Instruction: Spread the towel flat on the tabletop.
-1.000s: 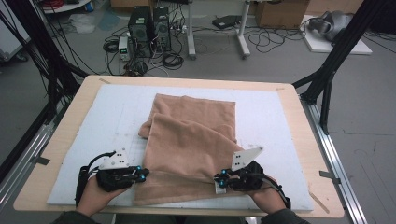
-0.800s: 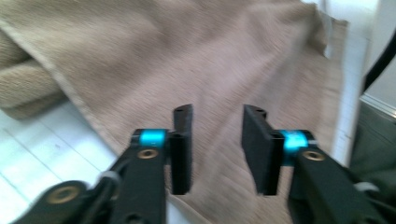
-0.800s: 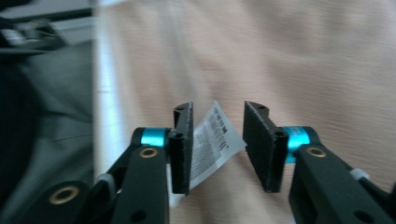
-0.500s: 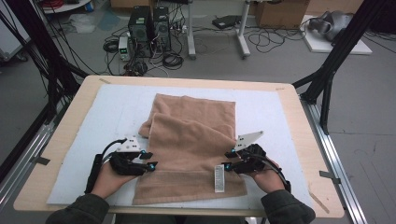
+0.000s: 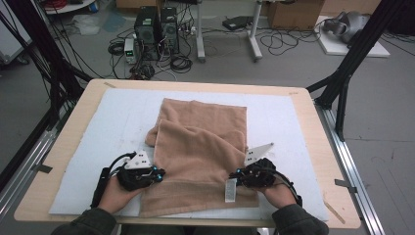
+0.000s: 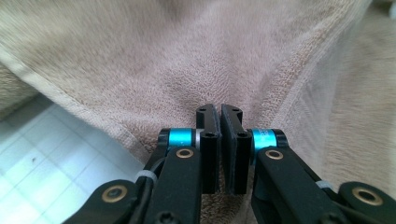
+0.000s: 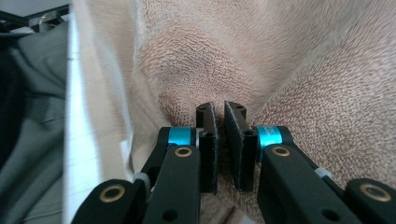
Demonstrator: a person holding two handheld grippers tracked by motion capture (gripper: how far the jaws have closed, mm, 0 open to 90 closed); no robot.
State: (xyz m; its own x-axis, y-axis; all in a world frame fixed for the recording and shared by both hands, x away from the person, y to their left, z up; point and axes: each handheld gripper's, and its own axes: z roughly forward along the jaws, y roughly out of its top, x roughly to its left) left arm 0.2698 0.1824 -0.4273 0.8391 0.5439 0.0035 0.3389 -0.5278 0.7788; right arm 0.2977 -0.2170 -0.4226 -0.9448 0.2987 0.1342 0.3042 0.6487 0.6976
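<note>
Both the left gripper (image 5: 157, 175) and right gripper (image 5: 236, 175) have just re-closed, fingers pinching the tan towel (image 5: 203, 142) at its 8 and 4 o'clock edges on the tabletop (image 5: 303, 105), ready to fold.

In the high view, the towel (image 5: 200, 147) hides both grippers' fingers along its lower left and lower right edges. The white tag (image 5: 230, 190) at lower centre is too small to read. The person's sleeves (image 5: 298, 224) are cut off by the bottom edge.
</note>
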